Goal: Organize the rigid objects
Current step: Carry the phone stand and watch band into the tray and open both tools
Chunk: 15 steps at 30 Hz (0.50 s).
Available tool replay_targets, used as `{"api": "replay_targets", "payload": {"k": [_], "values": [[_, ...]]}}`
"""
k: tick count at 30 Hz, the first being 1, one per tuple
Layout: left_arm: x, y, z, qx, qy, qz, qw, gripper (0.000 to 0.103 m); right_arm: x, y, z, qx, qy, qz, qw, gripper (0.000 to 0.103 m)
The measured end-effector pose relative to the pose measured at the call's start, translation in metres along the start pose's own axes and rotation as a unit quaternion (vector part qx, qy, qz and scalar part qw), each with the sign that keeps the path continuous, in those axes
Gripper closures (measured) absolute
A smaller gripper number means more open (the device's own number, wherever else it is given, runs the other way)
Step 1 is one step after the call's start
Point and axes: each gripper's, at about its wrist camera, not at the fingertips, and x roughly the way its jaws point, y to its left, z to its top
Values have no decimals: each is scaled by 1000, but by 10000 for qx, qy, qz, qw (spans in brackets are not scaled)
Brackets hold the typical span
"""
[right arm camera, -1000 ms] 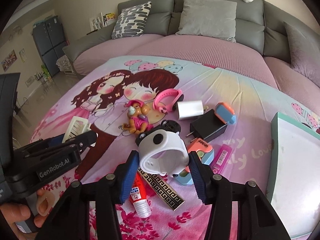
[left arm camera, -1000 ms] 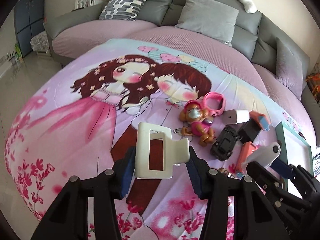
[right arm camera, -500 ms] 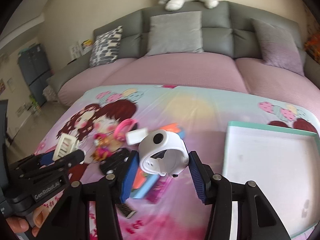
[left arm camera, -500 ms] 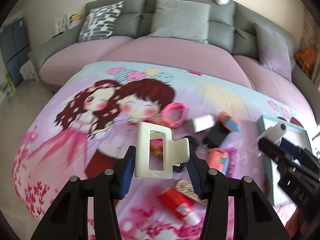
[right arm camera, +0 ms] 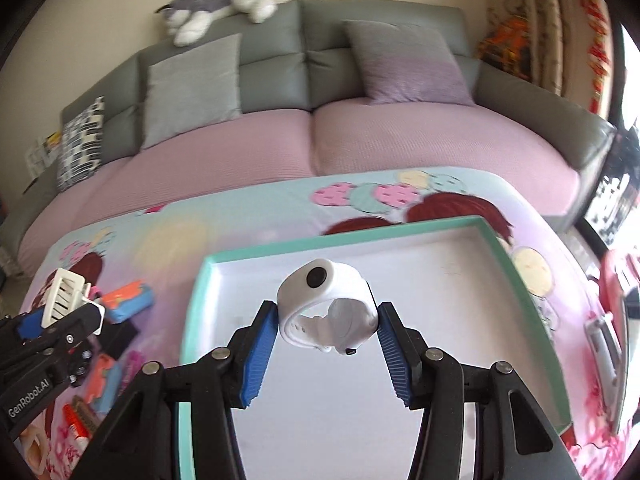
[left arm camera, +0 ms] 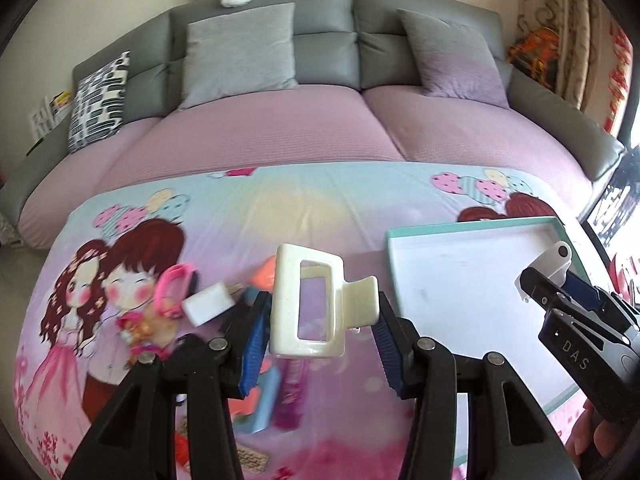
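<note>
My left gripper (left arm camera: 320,328) is shut on a cream hair claw clip (left arm camera: 316,304) and holds it in the air over the pile of small objects, left of the tray. My right gripper (right arm camera: 327,330) is shut on a white smartwatch (right arm camera: 328,312) and holds it above the inside of the teal-rimmed white tray (right arm camera: 400,226). The tray also shows in the left wrist view (left arm camera: 472,226), with the right gripper (left arm camera: 548,276) over its right part. The left gripper and its clip (right arm camera: 64,296) show at the left of the right wrist view.
Loose items lie on the cartoon-print cloth left of the tray: a pink band (left arm camera: 172,288), a white charger (left arm camera: 208,304), a toy figure (left arm camera: 138,328), an orange and blue piece (right arm camera: 128,300), a red tube (right arm camera: 76,424). A grey sofa (left arm camera: 320,40) with cushions stands behind.
Both grippers have swung to the right with their objects. The right gripper has gone from over the pile to over the tray. The left gripper now faces the pile's right side and the tray.
</note>
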Motion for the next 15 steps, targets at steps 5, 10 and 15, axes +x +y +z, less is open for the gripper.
{"api": "replay_targets", "payload": {"k": [5, 10, 15], "values": [[16, -41, 11, 295, 58, -185, 9994, 52, 9, -30, -2, 237, 95, -397, 9989, 49], [37, -72, 18, 568, 118, -307, 9978, 52, 14, -49, -5, 415, 181, -608, 9971, 49], [51, -88, 16, 698, 226, -353, 9967, 52, 19, -56, -8, 518, 316, -715, 9956, 49]]}}
